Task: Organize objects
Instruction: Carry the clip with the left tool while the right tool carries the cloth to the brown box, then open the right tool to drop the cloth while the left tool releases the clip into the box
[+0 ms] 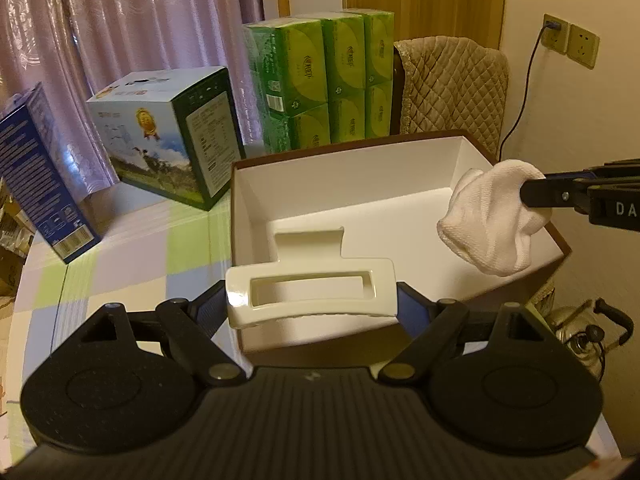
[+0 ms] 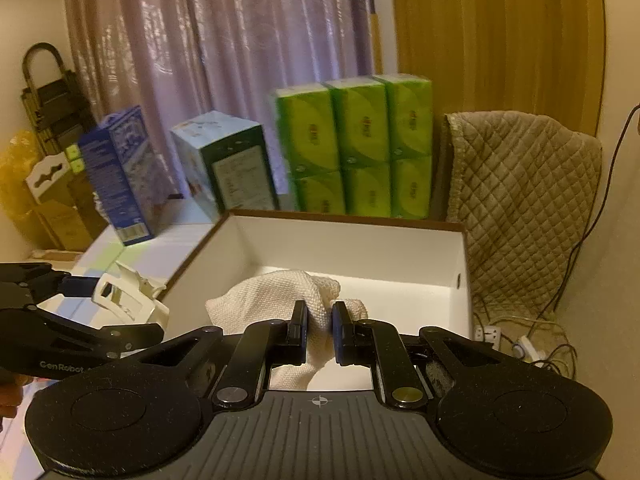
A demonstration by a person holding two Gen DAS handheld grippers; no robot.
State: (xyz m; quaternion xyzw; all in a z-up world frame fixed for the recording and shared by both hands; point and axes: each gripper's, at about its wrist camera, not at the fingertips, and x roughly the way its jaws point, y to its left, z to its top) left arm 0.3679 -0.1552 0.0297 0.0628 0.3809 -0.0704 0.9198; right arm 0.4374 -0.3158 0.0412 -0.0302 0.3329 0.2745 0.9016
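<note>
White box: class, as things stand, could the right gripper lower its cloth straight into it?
Probably yes. The right gripper holds the cloth over the open box, whose floor looks bare. The left gripper, holding a hair clip, sits at the opposite edge.

Dim warm indoor light — fisheye-bent edges, slight blur.

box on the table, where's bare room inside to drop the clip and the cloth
The white box has nothing lying on its floor: bare from the near wall to the far wall. The hair clip in the left gripper hangs over the near rim, the white cloth in the right gripper over the right side. Behind the box, cartons crowd the table.
</note>
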